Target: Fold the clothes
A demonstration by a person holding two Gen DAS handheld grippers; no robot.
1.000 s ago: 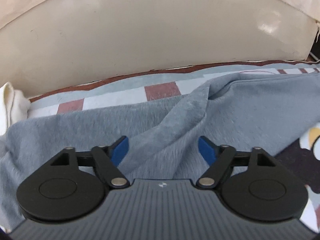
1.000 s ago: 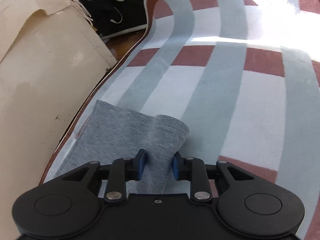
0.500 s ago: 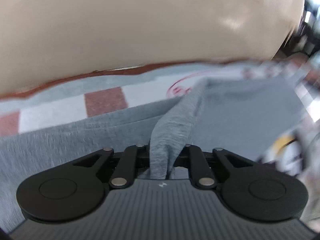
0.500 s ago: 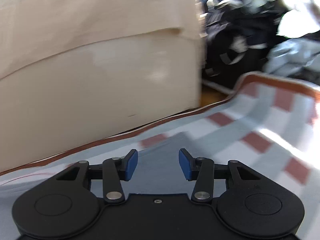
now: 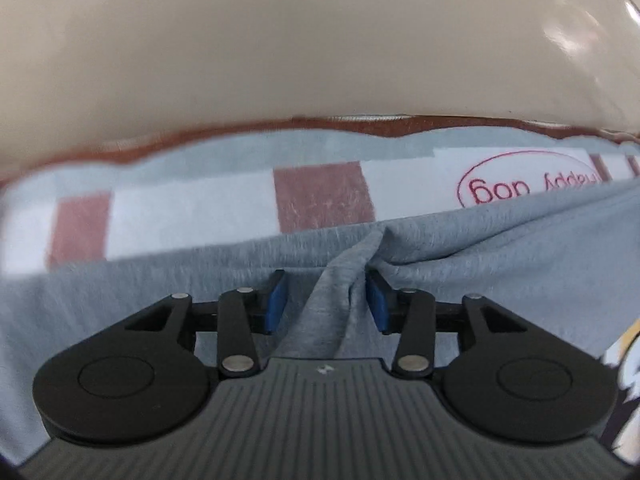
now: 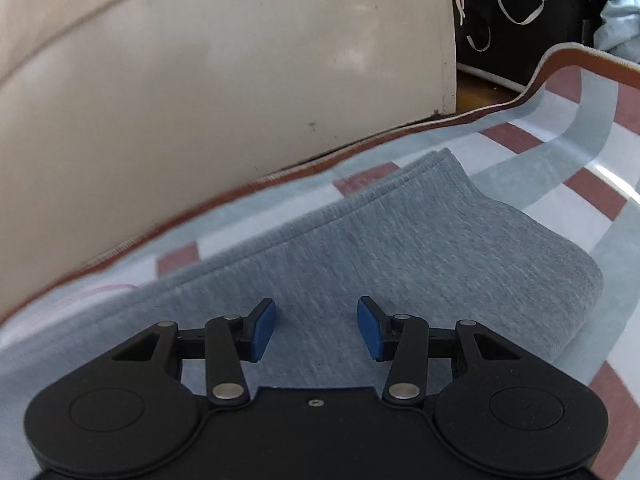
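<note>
Cream sofa base fills the upper half of both views; below it the checked rug in red, white and pale blue runs across the frame, brown border against the sofa. Grey garment lies flat on the rug: in the right wrist view its long axis runs from lower left to upper right, folded rounded end at right centre, hemmed edge toward the sofa. In the left wrist view the same grey cloth spans the lower half, with a raised ridge of fabric standing at centre frame. Left gripper: jaws have just been opening, ridge between the blue pads but not visibly pressed, so released. Right gripper: jaws apart, empty, hovering over flat cloth, nothing pinched. Judgement: left gripper is nearer a graspable feature; the ridge lies directly ahead along its fingers, so re-pinching needs only closure.
</note>
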